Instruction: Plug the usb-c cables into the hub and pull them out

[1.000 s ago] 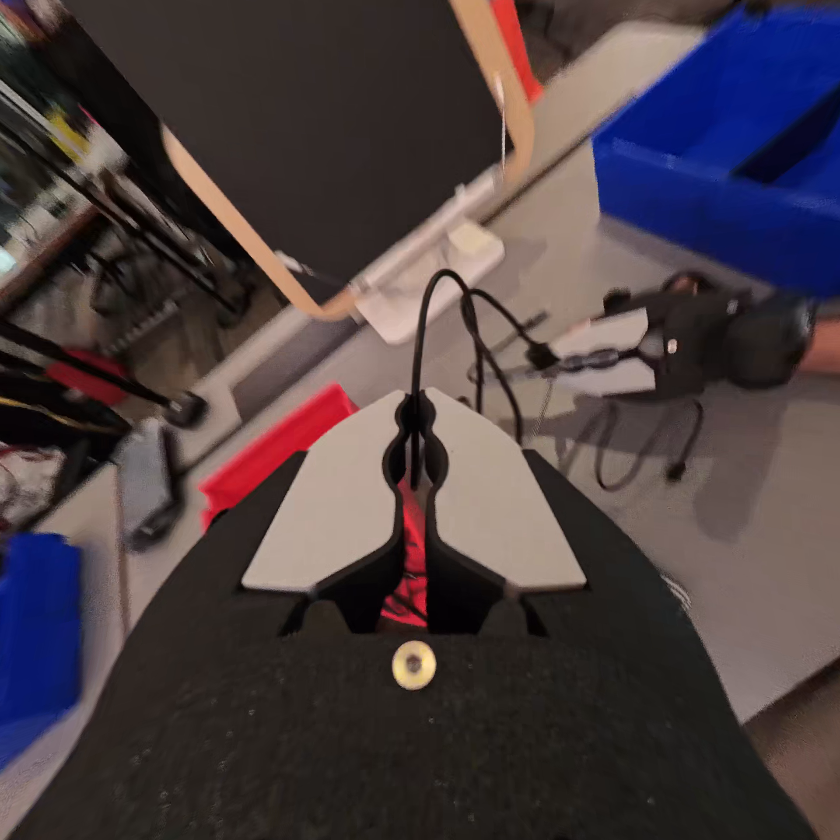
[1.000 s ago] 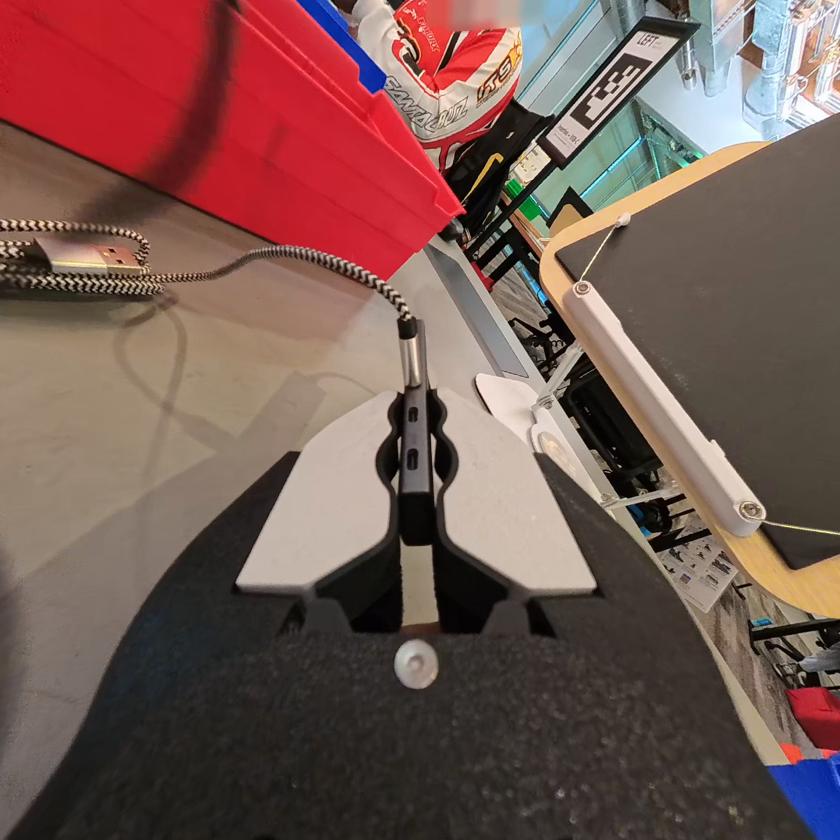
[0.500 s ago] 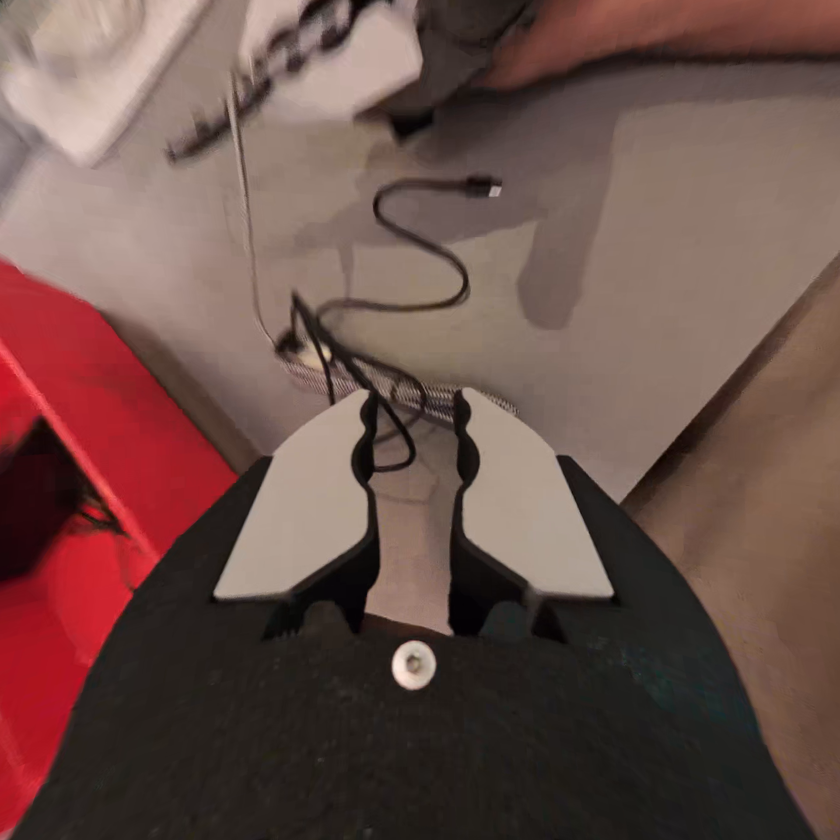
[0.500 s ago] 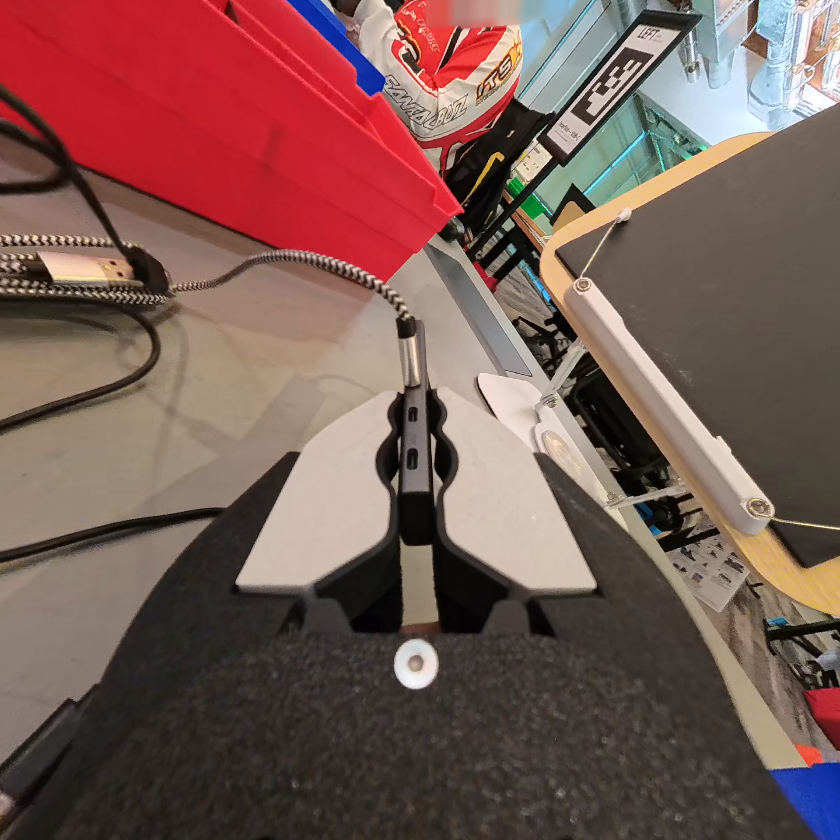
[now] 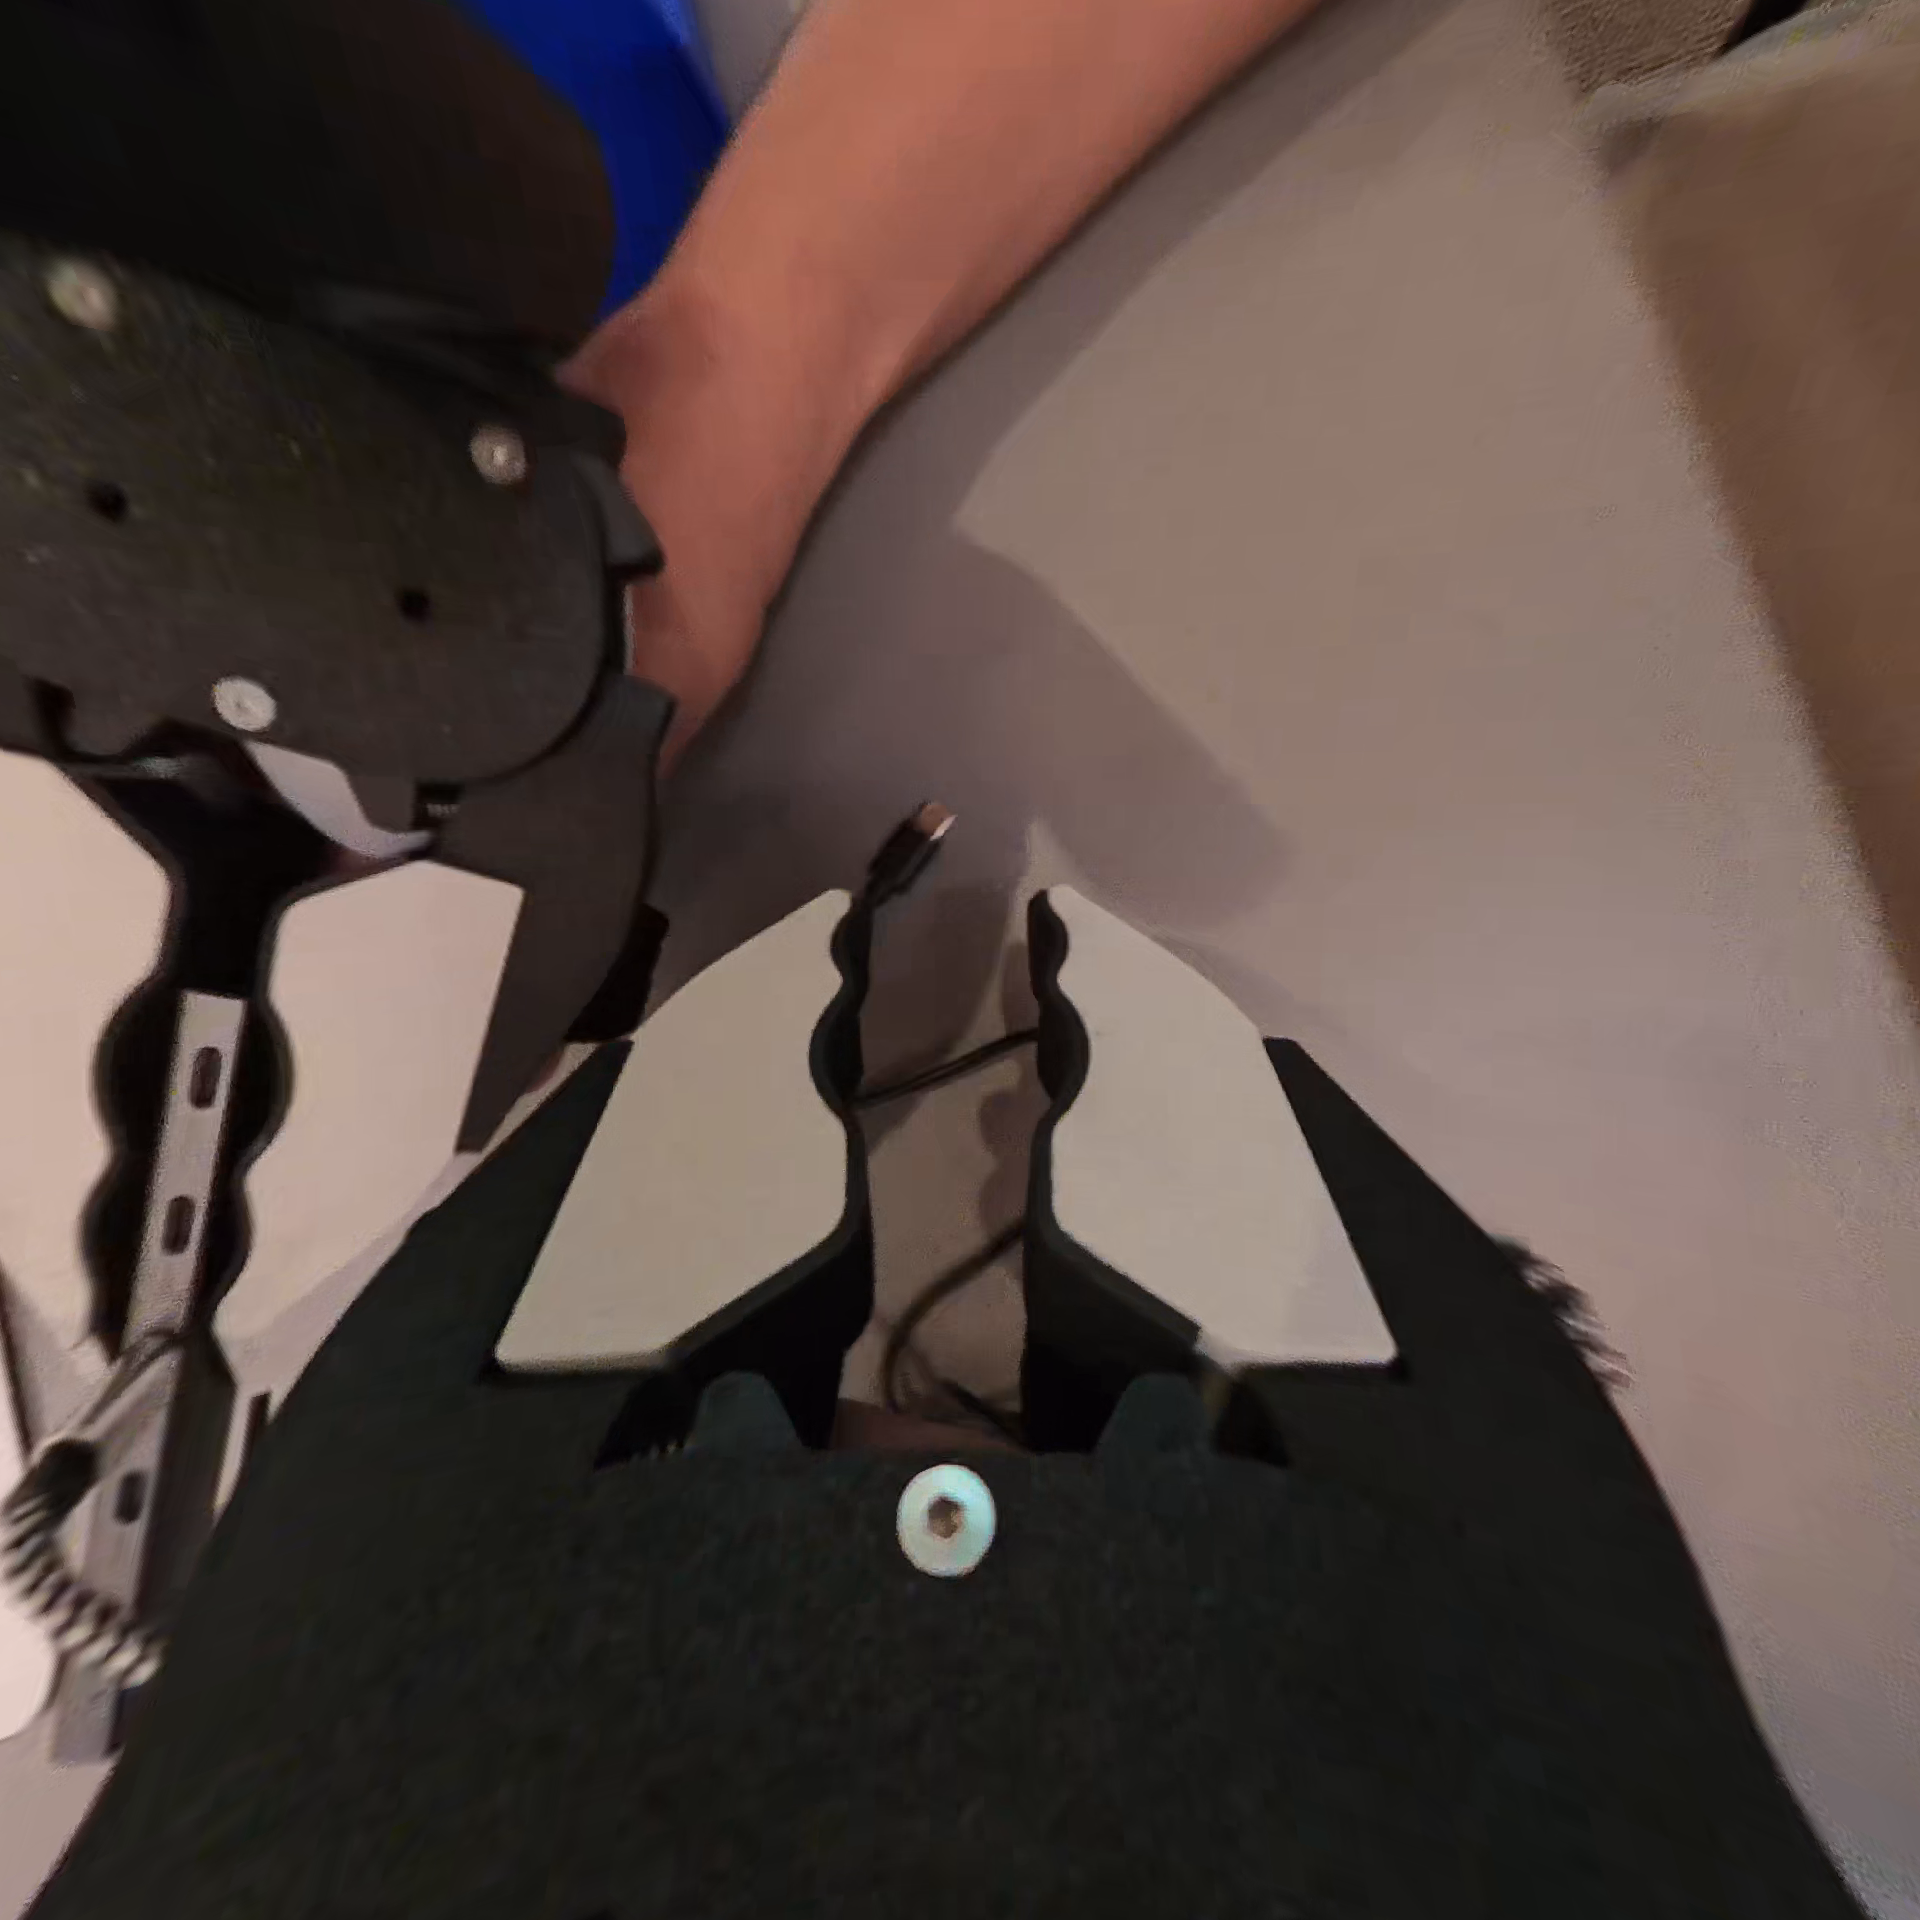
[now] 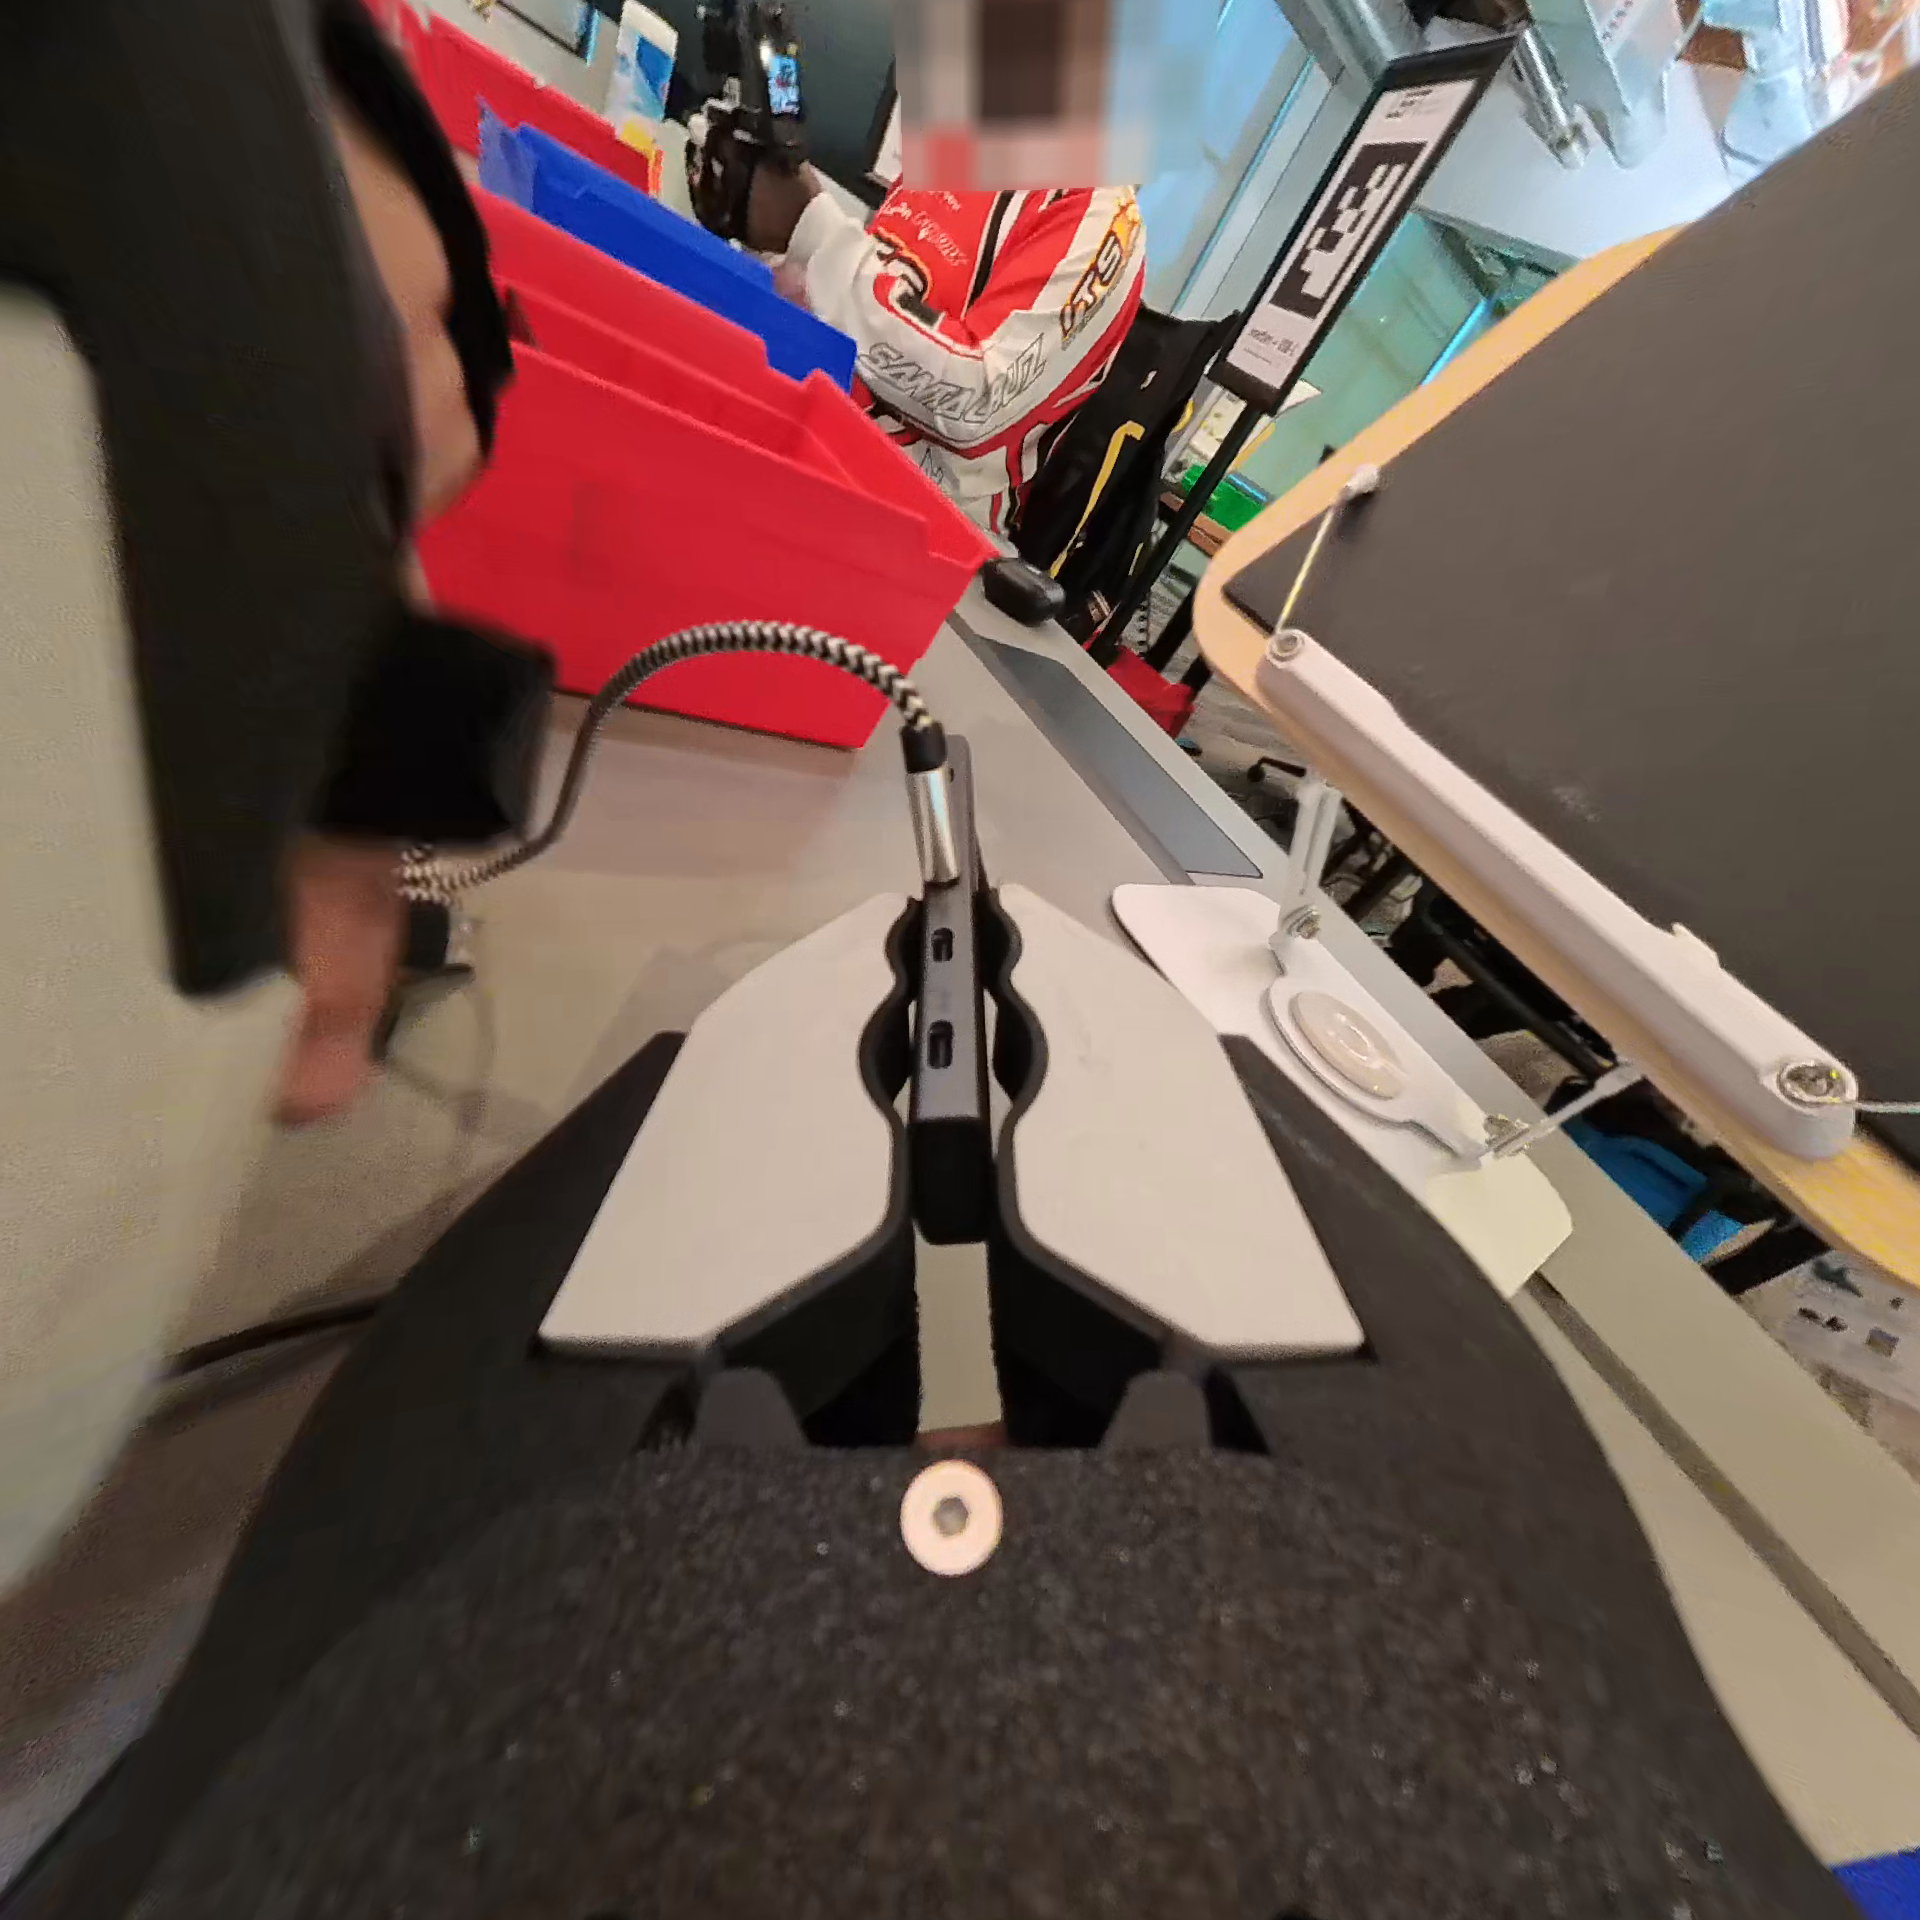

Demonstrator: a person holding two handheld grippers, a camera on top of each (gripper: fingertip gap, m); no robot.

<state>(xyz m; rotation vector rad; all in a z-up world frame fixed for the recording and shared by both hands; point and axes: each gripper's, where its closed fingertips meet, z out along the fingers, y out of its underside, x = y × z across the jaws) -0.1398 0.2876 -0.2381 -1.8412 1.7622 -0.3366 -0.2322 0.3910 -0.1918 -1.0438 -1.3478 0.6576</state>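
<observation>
Left gripper point(image 5: 940, 914), black-bodied with pale grey finger plates, hangs with its jaws parted and nothing between them, low over the grey tabletop point(image 5: 1403, 727); just beyond its tips lies the metal-tipped plug of a thin black usb-c cable point(image 5: 914, 836), whose cord trails back under the jaws. Right gripper point(image 6: 948, 925) is clenched on the slim dark rectangular hub point(image 6: 945, 1081), held edge-up; two empty ports show on that edge, and one braided black-and-white cable point(image 6: 727, 649) sits plugged in at the far end. So two cables can be counted, one hub, and two red plastic bins point(image 6: 675, 520) at the far left. The cord looks light and limp, so it would likely flop if taken mid-length; the stiff moulded plug housing seems the place to pinch, short of the metal tip; it looks small and may twist.
</observation>
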